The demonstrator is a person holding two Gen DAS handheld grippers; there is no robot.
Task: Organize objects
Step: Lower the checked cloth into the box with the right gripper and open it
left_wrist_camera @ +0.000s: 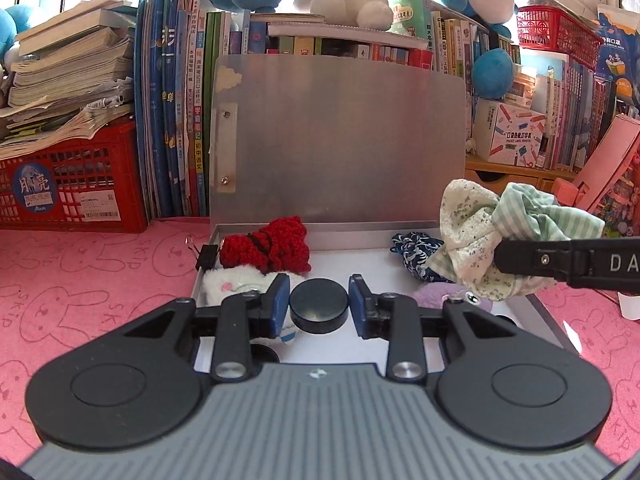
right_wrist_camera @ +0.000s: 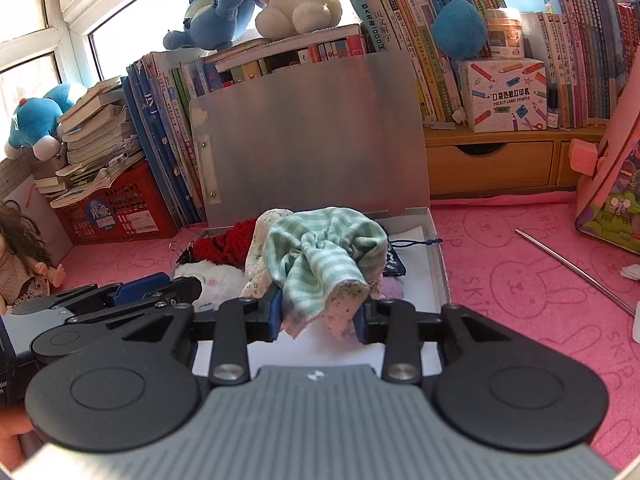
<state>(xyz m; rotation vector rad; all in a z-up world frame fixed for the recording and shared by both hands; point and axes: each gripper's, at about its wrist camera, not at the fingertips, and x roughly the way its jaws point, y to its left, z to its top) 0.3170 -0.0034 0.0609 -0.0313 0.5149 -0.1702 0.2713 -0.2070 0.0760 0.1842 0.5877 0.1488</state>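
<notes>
An open metal box [left_wrist_camera: 340, 236] with its lid upright stands on the pink mat. In it lie a red knitted item [left_wrist_camera: 266, 248], a white plush [left_wrist_camera: 232, 284], a dark blue patterned pouch [left_wrist_camera: 414, 254] and a purple plush [left_wrist_camera: 436, 294]. My left gripper [left_wrist_camera: 319, 306] has its blue pads on either side of a black round disc [left_wrist_camera: 319, 310] over the box. My right gripper [right_wrist_camera: 318, 312] is shut on a green checked and floral cloth scrunchie [right_wrist_camera: 320, 256], held above the box; it shows at the right of the left wrist view [left_wrist_camera: 500, 236].
Books, a red crate [left_wrist_camera: 68, 192] and plush toys line the back. A wooden drawer unit [right_wrist_camera: 496, 164] and a printer box [right_wrist_camera: 506, 94] stand at back right. A metal rod [right_wrist_camera: 576, 268] lies on the mat to the right, and a doll [right_wrist_camera: 20, 256] sits at far left.
</notes>
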